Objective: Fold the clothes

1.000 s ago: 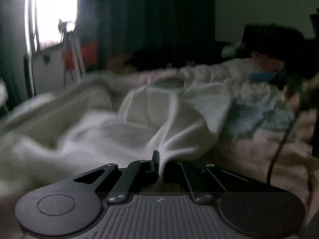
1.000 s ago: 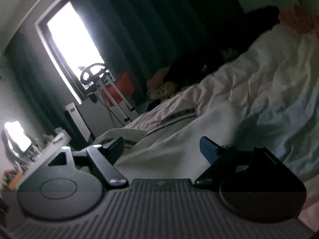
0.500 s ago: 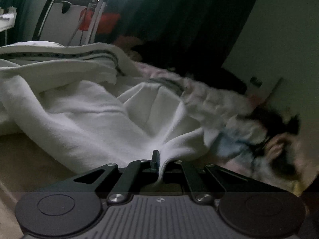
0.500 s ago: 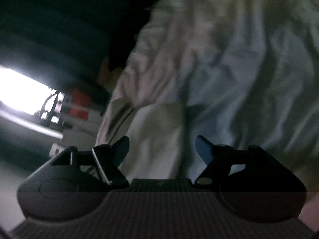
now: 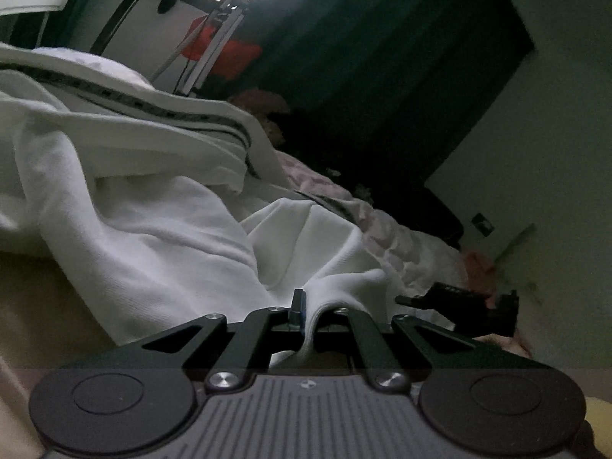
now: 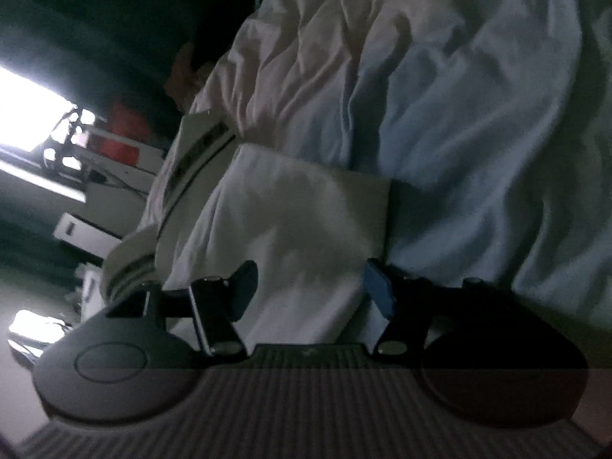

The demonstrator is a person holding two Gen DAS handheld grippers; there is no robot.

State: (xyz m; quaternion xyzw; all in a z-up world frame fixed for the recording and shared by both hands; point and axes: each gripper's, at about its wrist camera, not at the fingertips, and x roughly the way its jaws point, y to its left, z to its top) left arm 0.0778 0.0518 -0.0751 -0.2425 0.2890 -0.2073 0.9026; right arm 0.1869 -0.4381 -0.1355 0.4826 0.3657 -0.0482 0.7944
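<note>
A white garment (image 5: 160, 229) with a dark striped band lies rumpled on the bed. My left gripper (image 5: 306, 313) is shut on a pinched fold of this white garment, low over the bed. In the right wrist view the same garment (image 6: 290, 222) lies between the jaws of my right gripper (image 6: 310, 290), which is open with a wide gap; its blue pad (image 6: 378, 290) rests by the cloth's edge. The right gripper also shows as a dark shape in the left wrist view (image 5: 459, 306), just right of the held fold.
A wrinkled pale pink and blue bedsheet (image 6: 459, 95) covers the bed. Dark curtains (image 5: 382, 76) and a bright window (image 6: 23, 107) stand behind. A metal stand with a red object (image 5: 222, 46) and a white unit (image 6: 84, 233) stand beside the bed.
The left gripper has kept hold of the fold and swung its view left and lower. The right gripper, still open, has rolled and come down over the garment's edge.
</note>
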